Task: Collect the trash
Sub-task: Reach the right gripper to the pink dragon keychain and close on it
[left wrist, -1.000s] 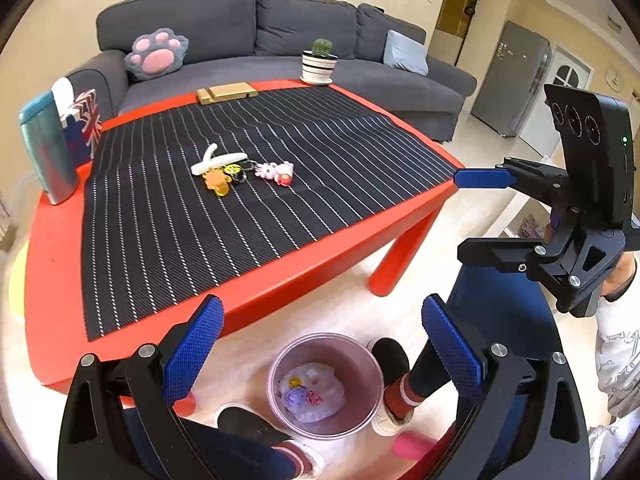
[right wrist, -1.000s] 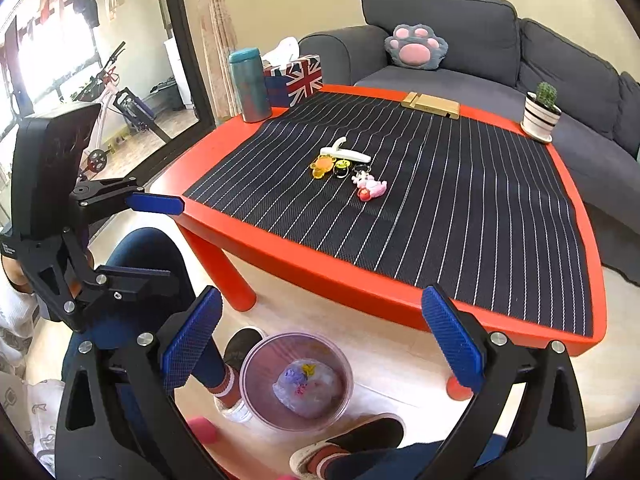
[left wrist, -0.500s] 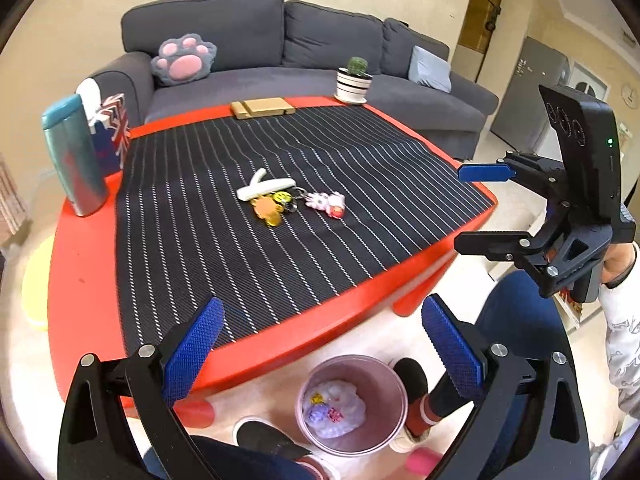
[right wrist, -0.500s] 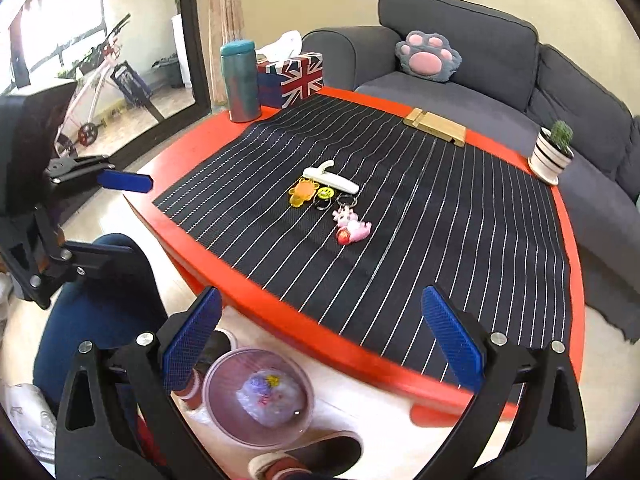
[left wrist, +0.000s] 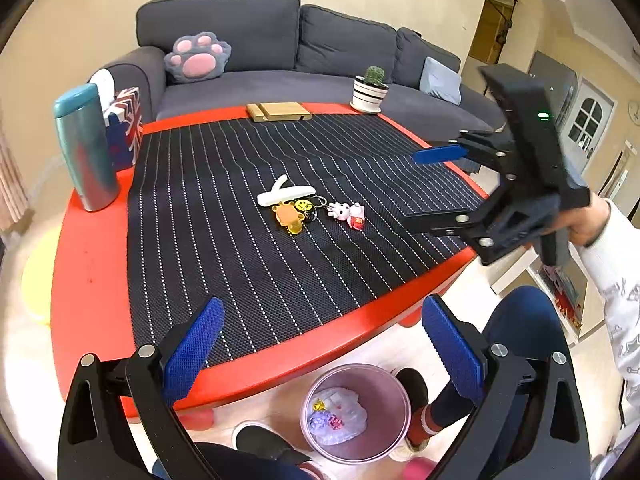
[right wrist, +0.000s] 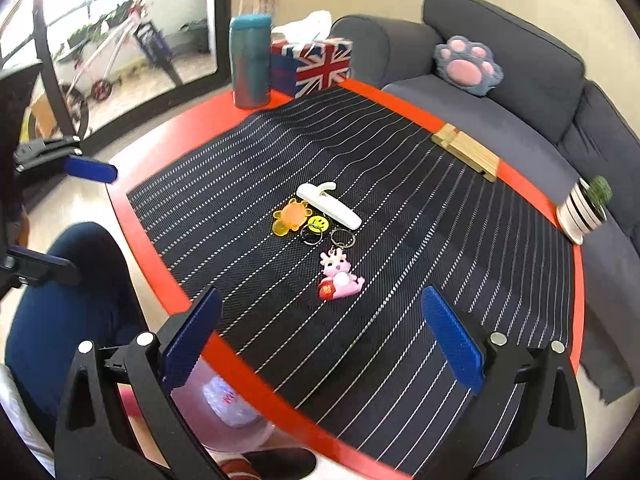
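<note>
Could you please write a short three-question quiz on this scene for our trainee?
1. True or false: the bin stands on the table.
2. Which lies nearest the pink keychain? A) flask B) smiley keychain C) cactus
3. Fill in: the jaws of both the left gripper and the right gripper are ____.

Key: 1 false, it is on the floor; 2 B; 3 open.

Black hand-held gripper — blue pads (silver screws), white sleeve
</note>
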